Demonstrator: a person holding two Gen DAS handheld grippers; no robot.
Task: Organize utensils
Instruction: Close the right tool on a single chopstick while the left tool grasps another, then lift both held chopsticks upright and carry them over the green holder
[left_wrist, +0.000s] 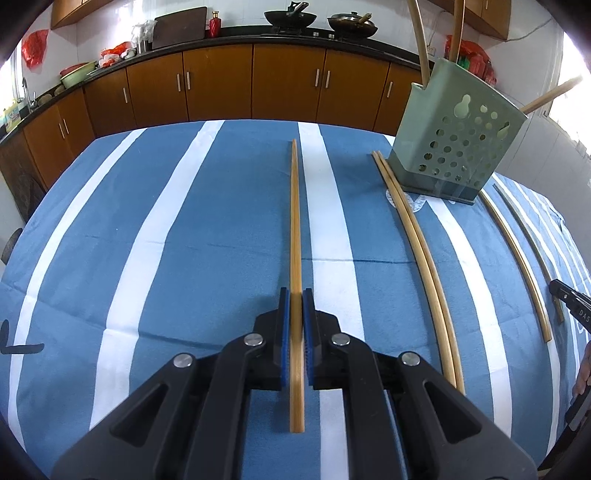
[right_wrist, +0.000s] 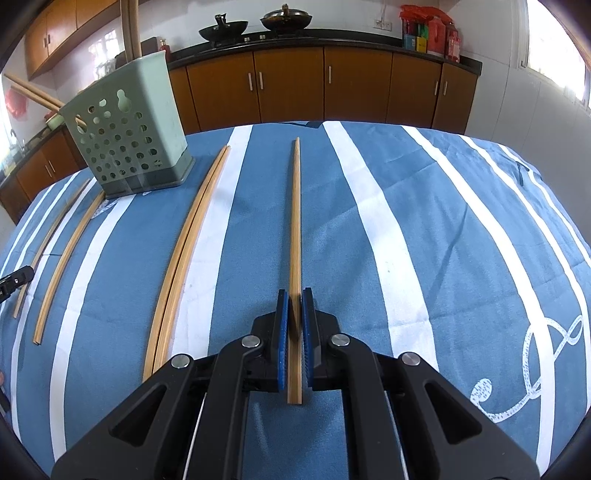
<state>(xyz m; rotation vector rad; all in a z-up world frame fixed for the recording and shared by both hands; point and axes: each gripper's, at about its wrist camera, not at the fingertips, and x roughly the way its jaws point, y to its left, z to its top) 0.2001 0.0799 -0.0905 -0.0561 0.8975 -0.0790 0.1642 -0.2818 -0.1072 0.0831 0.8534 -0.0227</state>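
In the left wrist view my left gripper (left_wrist: 294, 295) is shut on a bamboo chopstick (left_wrist: 294, 221) that runs straight ahead over the striped cloth. My right gripper (right_wrist: 294, 295) is likewise shut on a bamboo chopstick (right_wrist: 295, 221) in the right wrist view. A green perforated utensil holder (left_wrist: 454, 136) (right_wrist: 125, 136) stands upright at the far side with several chopsticks (left_wrist: 421, 44) (right_wrist: 133, 29) sticking out of it. A pair of chopsticks (left_wrist: 417, 236) (right_wrist: 188, 236) lies beside the holder. Two single chopsticks (left_wrist: 517, 258) (right_wrist: 66, 251) lie past it.
The table wears a blue cloth with white stripes (left_wrist: 184, 240). A black tip of the other gripper (left_wrist: 569, 299) (right_wrist: 14, 280) shows at each view's edge, by the outermost chopstick. Brown cabinets (left_wrist: 288, 81) and a counter with woks (left_wrist: 290, 16) stand behind the table.
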